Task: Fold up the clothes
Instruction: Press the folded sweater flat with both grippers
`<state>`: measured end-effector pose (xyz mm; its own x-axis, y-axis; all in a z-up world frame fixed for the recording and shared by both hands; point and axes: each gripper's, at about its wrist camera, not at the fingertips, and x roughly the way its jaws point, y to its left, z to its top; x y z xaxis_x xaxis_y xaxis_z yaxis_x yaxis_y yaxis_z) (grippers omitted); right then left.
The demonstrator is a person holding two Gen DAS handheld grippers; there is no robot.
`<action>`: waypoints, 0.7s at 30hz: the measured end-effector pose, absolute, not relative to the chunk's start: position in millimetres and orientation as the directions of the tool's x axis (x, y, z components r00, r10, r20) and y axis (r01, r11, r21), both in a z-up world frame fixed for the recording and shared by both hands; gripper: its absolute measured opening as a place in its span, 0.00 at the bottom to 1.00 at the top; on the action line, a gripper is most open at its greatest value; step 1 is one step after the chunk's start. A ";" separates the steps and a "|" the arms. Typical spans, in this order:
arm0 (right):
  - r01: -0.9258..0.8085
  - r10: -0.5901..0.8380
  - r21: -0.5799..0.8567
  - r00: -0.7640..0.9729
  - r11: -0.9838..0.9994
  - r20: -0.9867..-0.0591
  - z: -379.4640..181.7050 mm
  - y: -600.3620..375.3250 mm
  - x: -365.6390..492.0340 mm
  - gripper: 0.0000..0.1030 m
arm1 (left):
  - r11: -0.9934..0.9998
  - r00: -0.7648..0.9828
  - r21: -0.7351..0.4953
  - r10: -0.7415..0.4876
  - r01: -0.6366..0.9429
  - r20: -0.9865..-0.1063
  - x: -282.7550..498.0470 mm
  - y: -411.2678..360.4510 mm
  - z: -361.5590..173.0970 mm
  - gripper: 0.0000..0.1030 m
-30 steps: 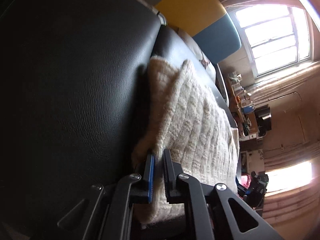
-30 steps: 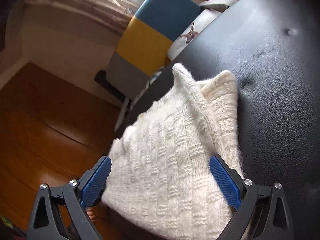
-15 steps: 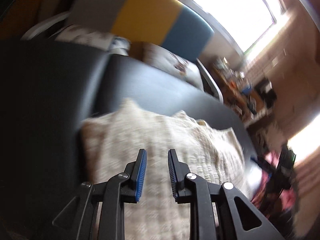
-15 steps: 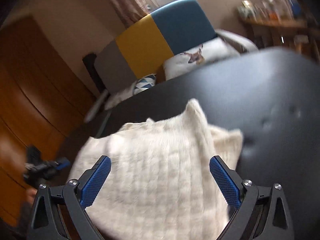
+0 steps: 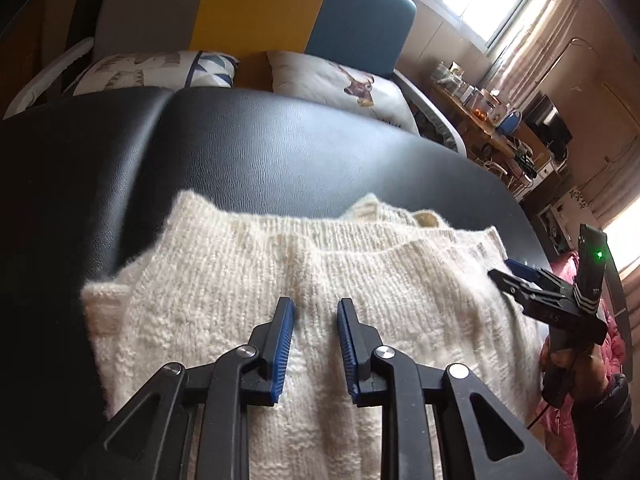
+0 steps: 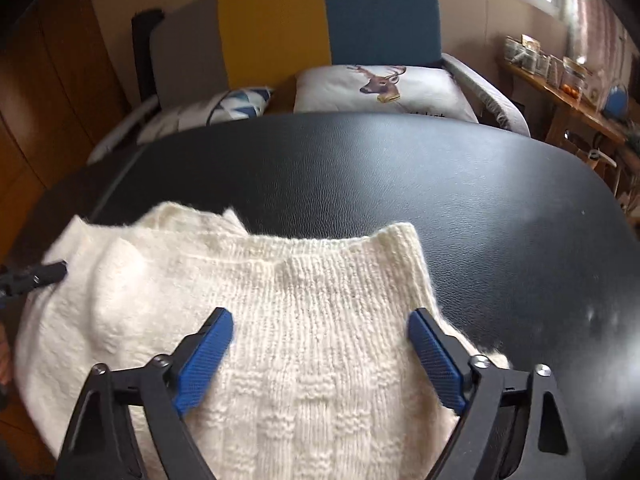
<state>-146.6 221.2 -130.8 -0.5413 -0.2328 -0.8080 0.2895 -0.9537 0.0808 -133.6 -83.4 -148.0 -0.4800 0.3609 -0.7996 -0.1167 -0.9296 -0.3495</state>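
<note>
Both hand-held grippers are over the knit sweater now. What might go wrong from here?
1. The right hand-held gripper is closing with its pads clear of the cream sweater; it could pinch only the top layer and pull the fold apart.
2. The left hand-held gripper is open above the knit; its ridged pads may snag the loose yarn.
3. The black padded surface looks slick, so the stack may slide.

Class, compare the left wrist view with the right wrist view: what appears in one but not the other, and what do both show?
Left wrist view only: a hand holding the right tongs, and a green light.

Right wrist view only: wooden panelling at the left.

Both: the cream knitted sweater on the black padded surface, the deer cushion, and the grey, yellow and blue seat back.
</note>
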 end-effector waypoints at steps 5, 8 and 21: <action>0.316 -0.204 0.025 -0.547 -0.948 -0.812 -136.6 217.7 -144.6 0.46 | -0.948 -0.488 -0.279 0.317 -0.151 -0.813 -130.3 -76.6 -141.5 0.06; 0.308 -0.189 0.009 -0.561 -0.951 -0.806 -128.9 222.9 -146.5 0.18 | -0.944 -0.536 -0.280 0.330 -0.176 -0.777 -129.6 -74.5 -119.1 0.04; 0.171 -0.175 0.089 -0.592 -0.981 -0.787 -142.8 256.2 -147.6 0.24 | -0.967 -0.522 -0.247 0.243 -0.064 -0.818 -171.5 -79.1 -162.5 0.00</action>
